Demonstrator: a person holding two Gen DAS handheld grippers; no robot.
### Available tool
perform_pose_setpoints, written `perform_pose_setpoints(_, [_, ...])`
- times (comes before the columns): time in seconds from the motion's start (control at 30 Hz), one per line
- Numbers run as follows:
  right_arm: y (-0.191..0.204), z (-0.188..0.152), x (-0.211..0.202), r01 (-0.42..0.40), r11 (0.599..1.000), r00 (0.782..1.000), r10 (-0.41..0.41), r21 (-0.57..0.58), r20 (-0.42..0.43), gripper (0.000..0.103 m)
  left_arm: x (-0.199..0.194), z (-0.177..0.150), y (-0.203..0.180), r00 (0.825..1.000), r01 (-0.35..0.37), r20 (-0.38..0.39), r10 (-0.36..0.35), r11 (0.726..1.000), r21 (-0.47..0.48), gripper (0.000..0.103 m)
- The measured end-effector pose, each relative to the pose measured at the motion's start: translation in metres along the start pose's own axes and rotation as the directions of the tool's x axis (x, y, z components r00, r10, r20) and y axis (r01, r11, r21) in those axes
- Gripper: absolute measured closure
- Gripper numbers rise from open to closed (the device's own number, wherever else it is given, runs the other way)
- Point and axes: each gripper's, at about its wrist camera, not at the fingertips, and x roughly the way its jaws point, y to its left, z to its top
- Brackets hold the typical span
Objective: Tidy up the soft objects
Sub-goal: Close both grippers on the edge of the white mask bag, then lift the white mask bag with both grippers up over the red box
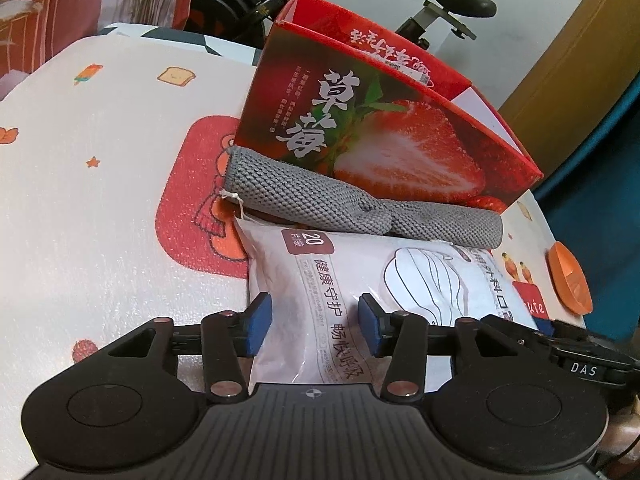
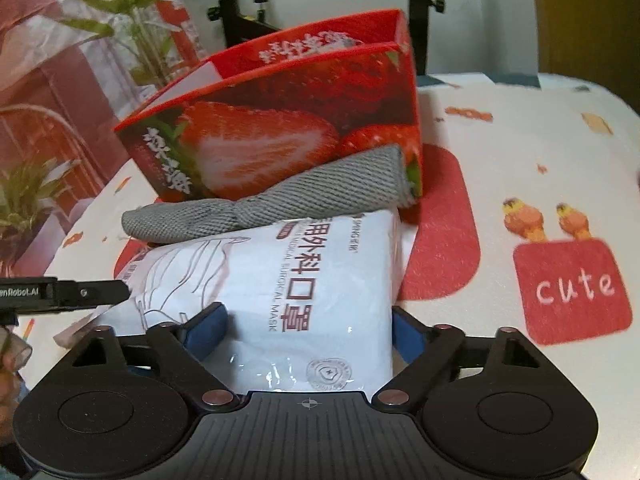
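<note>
A white plastic pack of surgical masks [image 1: 340,280] lies on the table in front of a red strawberry box [image 1: 384,120]. A folded grey knitted cloth [image 1: 320,200] lies between pack and box, leaning on the box front. My left gripper [image 1: 314,324] has its blue pads on either side of the pack's left end. My right gripper [image 2: 308,334] has its pads on either side of the pack [image 2: 320,280] at its right end. The cloth [image 2: 280,196] and box [image 2: 280,120] also show in the right wrist view. Both grippers look closed on the pack.
The table wears a white cloth [image 1: 100,200] with red cartoon patches. The left gripper's body [image 2: 60,292] shows at the left of the right wrist view. An orange disc [image 1: 568,280] lies at the table's right edge. A bike stands behind the box.
</note>
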Motion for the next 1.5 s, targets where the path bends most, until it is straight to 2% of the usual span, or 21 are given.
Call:
perform_pose_setpoints(0.17, [0.002,0.006,-0.009,0.038,0.997,0.999,-0.037,-0.065,0.022,0.025,0.001,0.0,0.001,1.0,-0.002,-0.004,0.002,1.0,-0.004,0.05])
perform_pose_setpoints(0.37, [-0.016,0.01,-0.021,0.063,0.997,0.997,-0.061,-0.048,0.046,0.054,0.001,-0.001,0.0,1.0,-0.007,-0.003,0.007,1.0,-0.006,0.049])
perform_pose_setpoints(0.5, [-0.02,0.007,-0.022,0.048,0.998,0.998,-0.047,-0.033,0.043,0.058,0.001,-0.001,0.001,1.0,-0.003,-0.004,0.003,1.0,-0.015,0.049])
perform_pose_setpoints(0.6, [-0.019,0.008,-0.018,0.005,1.0,1.0,-0.005,-0.012,0.03,0.06,0.001,-0.001,0.0,1.0,0.0,-0.005,-0.001,1.0,-0.016,0.049])
perform_pose_setpoints(0.67, [-0.016,0.007,-0.016,-0.014,1.0,1.0,0.014,-0.015,0.026,0.068,0.001,-0.001,0.001,1.0,0.001,-0.006,-0.001,1.0,-0.017,0.049])
perform_pose_setpoints(0.77, [-0.009,0.008,-0.018,0.011,0.998,0.999,-0.009,-0.056,0.04,0.077,0.0,0.0,0.005,1.0,0.006,-0.007,-0.007,0.999,-0.037,0.048])
perform_pose_setpoints(1.0, [-0.013,0.006,-0.019,0.03,0.997,0.999,-0.028,-0.068,0.028,0.077,-0.004,0.0,0.013,1.0,0.014,-0.012,-0.015,0.994,-0.105,0.043])
perform_pose_setpoints(1.17, [-0.005,0.005,-0.019,0.057,0.988,0.998,-0.053,-0.142,0.034,0.078,-0.002,-0.001,0.012,0.999,0.037,-0.019,-0.04,0.993,-0.116,0.043])
perform_pose_setpoints(1.23, [-0.002,0.004,-0.019,0.067,0.984,0.997,-0.062,-0.166,0.036,0.078,-0.003,-0.002,0.009,0.999,0.034,-0.014,-0.035,0.995,-0.098,0.046])
perform_pose_setpoints(1.3, [-0.001,0.005,-0.019,0.071,0.982,0.997,-0.066,-0.177,0.037,0.079,-0.006,-0.001,0.008,0.999,0.038,-0.002,-0.038,0.995,-0.093,0.056])
perform_pose_setpoints(1.4, [0.0,0.005,-0.02,0.074,0.98,0.997,-0.068,-0.187,0.038,0.082,-0.01,0.0,0.01,0.999,0.051,0.009,-0.051,0.993,-0.105,0.062])
perform_pose_setpoints(1.5, [0.001,0.006,-0.025,0.064,0.982,0.997,-0.057,-0.18,0.048,0.083,-0.016,0.001,0.009,0.999,0.053,0.016,-0.051,0.993,-0.106,0.063])
